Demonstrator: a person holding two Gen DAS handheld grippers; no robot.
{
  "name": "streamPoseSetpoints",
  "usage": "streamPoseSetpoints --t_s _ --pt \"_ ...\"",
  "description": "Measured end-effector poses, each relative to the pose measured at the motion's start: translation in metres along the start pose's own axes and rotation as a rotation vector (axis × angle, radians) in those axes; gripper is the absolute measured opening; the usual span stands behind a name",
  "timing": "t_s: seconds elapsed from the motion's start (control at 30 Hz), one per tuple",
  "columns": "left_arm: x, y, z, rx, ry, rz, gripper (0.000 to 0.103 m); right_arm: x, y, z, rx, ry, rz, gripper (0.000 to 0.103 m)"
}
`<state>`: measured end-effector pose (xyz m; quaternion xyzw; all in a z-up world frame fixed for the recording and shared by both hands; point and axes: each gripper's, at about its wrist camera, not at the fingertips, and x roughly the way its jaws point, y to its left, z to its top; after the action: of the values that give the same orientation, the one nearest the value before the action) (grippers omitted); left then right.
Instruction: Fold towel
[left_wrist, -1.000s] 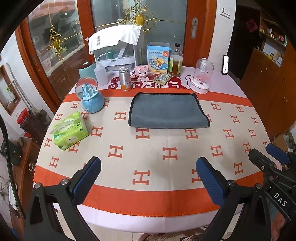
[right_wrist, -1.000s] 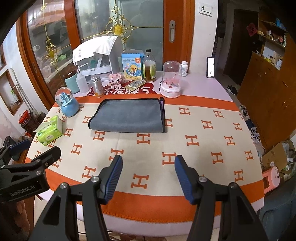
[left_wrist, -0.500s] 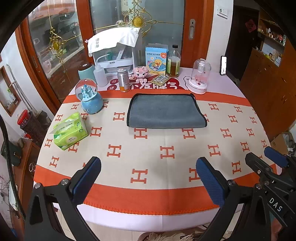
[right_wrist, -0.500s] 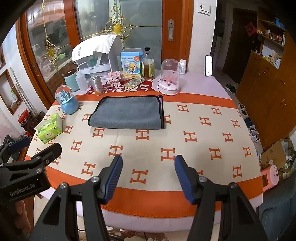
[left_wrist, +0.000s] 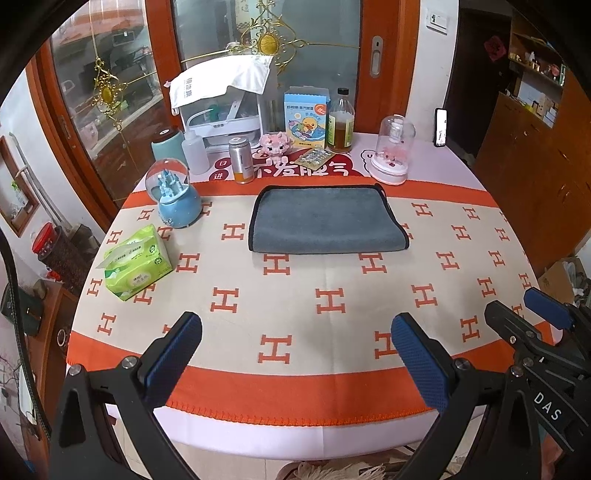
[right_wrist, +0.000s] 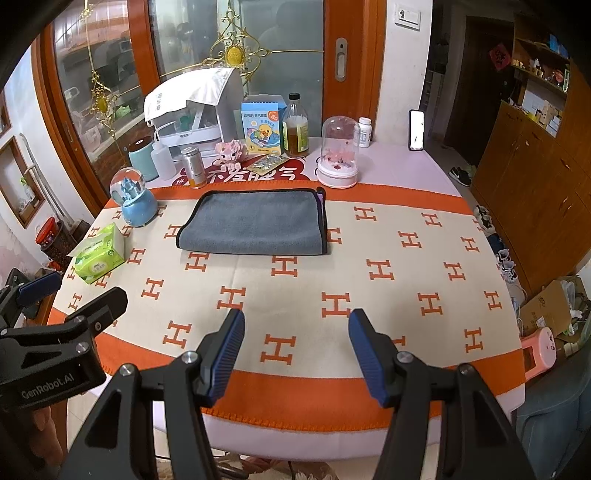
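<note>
A grey towel (left_wrist: 327, 221) with a dark edge lies folded flat on the far half of the table; it also shows in the right wrist view (right_wrist: 255, 223). My left gripper (left_wrist: 295, 354) is open and empty, held above the table's near edge, well short of the towel. My right gripper (right_wrist: 293, 350) is open and empty too, also over the near edge. Each gripper shows in the other's view: the right one at the right edge of the left wrist view (left_wrist: 532, 332), the left one at the left edge of the right wrist view (right_wrist: 70, 314).
The tablecloth (left_wrist: 332, 306) is cream with orange H marks and an orange border. A green tissue pack (left_wrist: 135, 264) and a blue snow globe (left_wrist: 177, 199) stand left. Bottles, a box, a can (left_wrist: 241, 159) and a glass dome (left_wrist: 393, 149) line the back.
Both grippers have pulled back toward the near edge of the table, so the towel looks farther away. The towel has not moved. Both jaws stay open.
</note>
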<state>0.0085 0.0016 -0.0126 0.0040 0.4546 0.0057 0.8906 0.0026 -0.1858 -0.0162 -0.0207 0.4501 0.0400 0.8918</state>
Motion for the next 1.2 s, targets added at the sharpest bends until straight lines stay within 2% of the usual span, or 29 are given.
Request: streamPoseSetpoints --t_s 1.2 --pt "0.0033 0.006 -0.005 -0.008 0.011 0.007 0.102 0.0014 -0.0011 0.0011 -0.002 -0.002 0.002 0.059"
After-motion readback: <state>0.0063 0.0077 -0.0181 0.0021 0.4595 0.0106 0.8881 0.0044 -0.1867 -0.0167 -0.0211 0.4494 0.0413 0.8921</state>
